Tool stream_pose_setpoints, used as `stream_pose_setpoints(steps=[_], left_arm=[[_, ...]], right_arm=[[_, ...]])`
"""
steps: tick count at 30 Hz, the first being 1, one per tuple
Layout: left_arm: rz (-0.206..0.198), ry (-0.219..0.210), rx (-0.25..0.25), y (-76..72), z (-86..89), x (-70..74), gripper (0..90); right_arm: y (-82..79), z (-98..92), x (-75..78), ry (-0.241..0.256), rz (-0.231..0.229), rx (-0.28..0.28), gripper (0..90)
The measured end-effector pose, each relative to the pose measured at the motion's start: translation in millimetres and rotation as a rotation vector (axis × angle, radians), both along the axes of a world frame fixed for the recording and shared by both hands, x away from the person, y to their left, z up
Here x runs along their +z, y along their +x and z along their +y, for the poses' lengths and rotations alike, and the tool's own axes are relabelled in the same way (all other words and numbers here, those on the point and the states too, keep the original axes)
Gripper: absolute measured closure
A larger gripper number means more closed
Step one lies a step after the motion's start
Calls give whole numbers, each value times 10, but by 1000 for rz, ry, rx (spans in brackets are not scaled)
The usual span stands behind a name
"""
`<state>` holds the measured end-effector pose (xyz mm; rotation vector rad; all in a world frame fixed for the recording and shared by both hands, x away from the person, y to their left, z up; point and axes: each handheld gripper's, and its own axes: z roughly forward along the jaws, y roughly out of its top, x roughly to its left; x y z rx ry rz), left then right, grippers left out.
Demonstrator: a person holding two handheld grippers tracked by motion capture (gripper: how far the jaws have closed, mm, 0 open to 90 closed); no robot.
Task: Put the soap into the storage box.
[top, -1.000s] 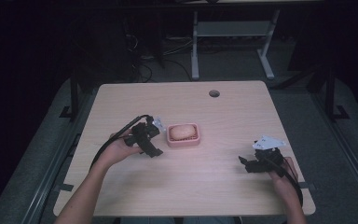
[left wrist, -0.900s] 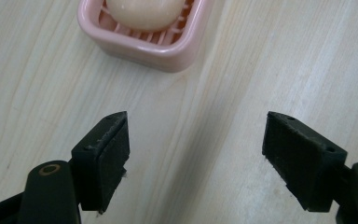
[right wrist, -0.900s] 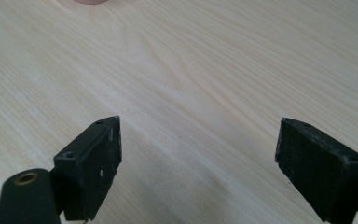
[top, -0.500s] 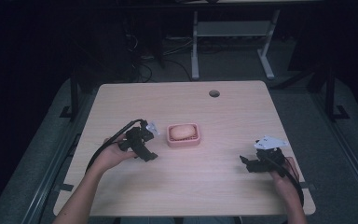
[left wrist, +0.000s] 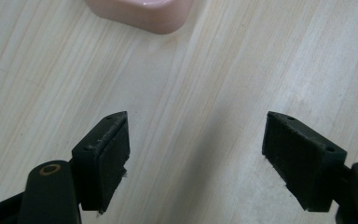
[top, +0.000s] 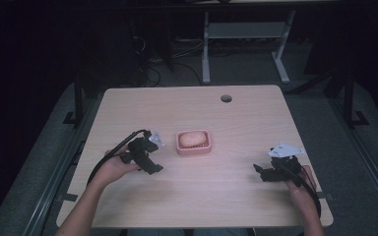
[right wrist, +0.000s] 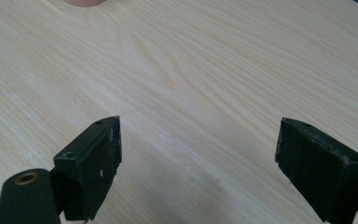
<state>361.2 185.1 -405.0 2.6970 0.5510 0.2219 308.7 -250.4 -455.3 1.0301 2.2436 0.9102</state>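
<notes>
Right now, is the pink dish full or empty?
Not empty: the pink dish holds one rounded pinkish lump, seen from the high view.

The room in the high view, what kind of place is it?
Probably a lab or workshop set up for recording, not a home. A bare wooden table stands on grey floor in a dark room, cables lie behind it, and a white desk frame stands further back.
</notes>
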Motion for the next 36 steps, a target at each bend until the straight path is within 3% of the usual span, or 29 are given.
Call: stream_pose_setpoints(steps=[36], left_arm=[[-13,-17,40,-301,305,-166,230]], right_arm=[[-7,7,-25,-12,17,6,139]])
